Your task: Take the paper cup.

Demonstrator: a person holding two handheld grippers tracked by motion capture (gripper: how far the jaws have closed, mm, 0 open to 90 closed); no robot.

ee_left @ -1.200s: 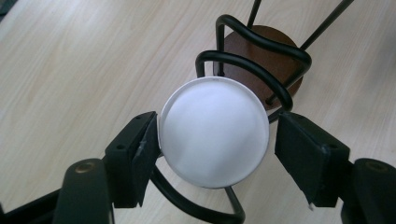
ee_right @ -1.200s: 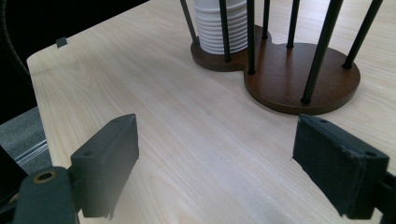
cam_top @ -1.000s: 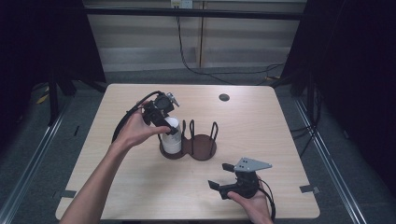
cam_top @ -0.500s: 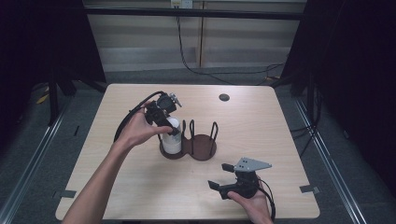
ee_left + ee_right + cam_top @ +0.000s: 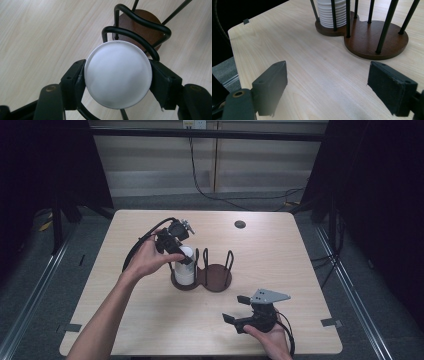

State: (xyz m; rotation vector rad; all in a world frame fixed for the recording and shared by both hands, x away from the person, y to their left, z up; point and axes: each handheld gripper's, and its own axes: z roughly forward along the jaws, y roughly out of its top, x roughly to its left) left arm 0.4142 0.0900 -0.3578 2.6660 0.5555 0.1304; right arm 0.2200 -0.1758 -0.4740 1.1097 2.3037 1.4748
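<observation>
A stack of white ribbed cups point(image 5: 184, 272) stands in the left ring of a brown two-ring holder point(image 5: 216, 279) with black wire posts. My left gripper point(image 5: 182, 256) comes down on the stack from the back left. Its jaws have just been closing, and in the left gripper view the pads press on both sides of the top cup's round white end point(image 5: 118, 74). The holder's other ring point(image 5: 140, 22) is bare. My right gripper point(image 5: 235, 309) lies near the table's front right, open, with bare wood between its fingers point(image 5: 272, 82). It faces the cups point(image 5: 329, 12) and the holder point(image 5: 372, 37).
A small dark round disc point(image 5: 240, 224) lies on the light wooden table point(image 5: 300, 265) near its back edge. The left gripper's black cable point(image 5: 142, 242) loops over the table's left half. Dark floor and metal rails surround the table.
</observation>
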